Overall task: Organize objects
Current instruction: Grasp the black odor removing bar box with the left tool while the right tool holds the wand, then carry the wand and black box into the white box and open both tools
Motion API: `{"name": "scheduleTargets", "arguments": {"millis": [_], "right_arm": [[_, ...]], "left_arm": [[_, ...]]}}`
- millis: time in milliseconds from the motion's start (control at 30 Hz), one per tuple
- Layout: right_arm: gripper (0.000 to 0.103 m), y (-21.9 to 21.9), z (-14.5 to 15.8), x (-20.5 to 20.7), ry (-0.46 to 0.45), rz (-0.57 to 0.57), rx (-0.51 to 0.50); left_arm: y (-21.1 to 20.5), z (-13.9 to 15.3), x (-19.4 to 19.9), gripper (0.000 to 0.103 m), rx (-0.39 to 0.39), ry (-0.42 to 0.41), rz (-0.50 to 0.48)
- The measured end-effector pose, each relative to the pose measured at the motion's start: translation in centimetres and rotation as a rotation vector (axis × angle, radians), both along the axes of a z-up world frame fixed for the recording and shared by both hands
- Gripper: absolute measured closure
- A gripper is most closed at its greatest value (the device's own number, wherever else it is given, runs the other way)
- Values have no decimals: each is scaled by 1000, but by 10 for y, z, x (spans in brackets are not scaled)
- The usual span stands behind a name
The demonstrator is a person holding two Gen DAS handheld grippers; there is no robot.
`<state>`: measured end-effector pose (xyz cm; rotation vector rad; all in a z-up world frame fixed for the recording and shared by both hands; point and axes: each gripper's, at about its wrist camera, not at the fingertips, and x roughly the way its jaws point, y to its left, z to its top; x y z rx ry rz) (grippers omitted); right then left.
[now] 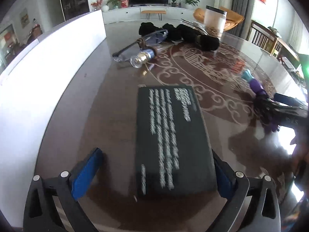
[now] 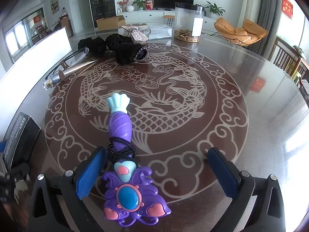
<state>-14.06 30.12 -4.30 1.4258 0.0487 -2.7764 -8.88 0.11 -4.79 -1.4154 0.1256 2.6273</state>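
Note:
A dark box with white print (image 1: 170, 139) lies on the glass table between the jaws of my left gripper (image 1: 156, 166), which is open; its right pad touches the box edge, its left pad is apart. The box also shows at the left edge of the right wrist view (image 2: 21, 135). A purple toy wand (image 2: 125, 174) with black hair ties wound round its handle lies between the jaws of my right gripper (image 2: 156, 162), which is open. The wand also shows in the left wrist view (image 1: 256, 85).
At the table's far side lie a small glass bottle (image 2: 56, 81), glasses (image 2: 71, 58), black scrunchies (image 2: 115, 46), a rhinestone bow clip (image 2: 135, 31) and a clear jar (image 2: 188, 22). A white board (image 1: 48, 61) stands along the left edge. Chairs stand at the right.

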Motion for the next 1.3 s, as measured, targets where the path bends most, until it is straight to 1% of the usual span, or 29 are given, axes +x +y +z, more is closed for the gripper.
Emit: {"name": "scheduleTargets", "arguments": {"millis": [33,200,600,700,767,867,900,933,967,1000,1033,1067,1100,1133,1200,1267,1300], "right_arm": [[0,0,0,0,0,0,0],[0,0,0,0,0,0,-1],[0,0,0,0,0,0,-1],[0,0,0,0,1,0,-1],[0,0,0,0,0,0,-1],[0,0,0,-1,-4,4,-5],[0,0,0,-2,-7,6,-5],[0,-1,0,-3,-21,14,-4],[0,-1,2,-7,-62,40,-2],[0,-1,2,-13,-98,57,-2],[0,-1,3,-19,-144,74,-4],[4,-1,5,-24,-167,83,-28],[20,0,8,-25,-172,88,-56],[32,-2,11,-27,-171,96,-64],[82,-12,15,-26,-178,147,-23],[83,-20,16,-23,-190,169,-9],[83,-22,16,-21,-189,179,-24]], "left_arm": [[1,0,-1,0,2,12,-2],[3,-1,-1,0,4,20,-4],[0,-2,4,0,5,21,-1],[-2,0,7,0,3,15,13],[-2,1,7,0,0,-2,38],[-2,0,4,0,-2,-27,44],[-3,0,6,1,-3,-12,57],[-4,0,9,5,-3,7,65],[-5,2,14,17,1,36,67],[-5,4,16,38,4,51,63],[-5,6,18,45,2,64,58],[-4,6,19,45,-12,71,63],[-6,5,19,45,-3,76,65],[-7,5,19,45,4,77,68],[-9,5,20,46,4,80,73],[-10,6,21,46,4,83,80],[-10,6,22,46,10,85,81]]}}
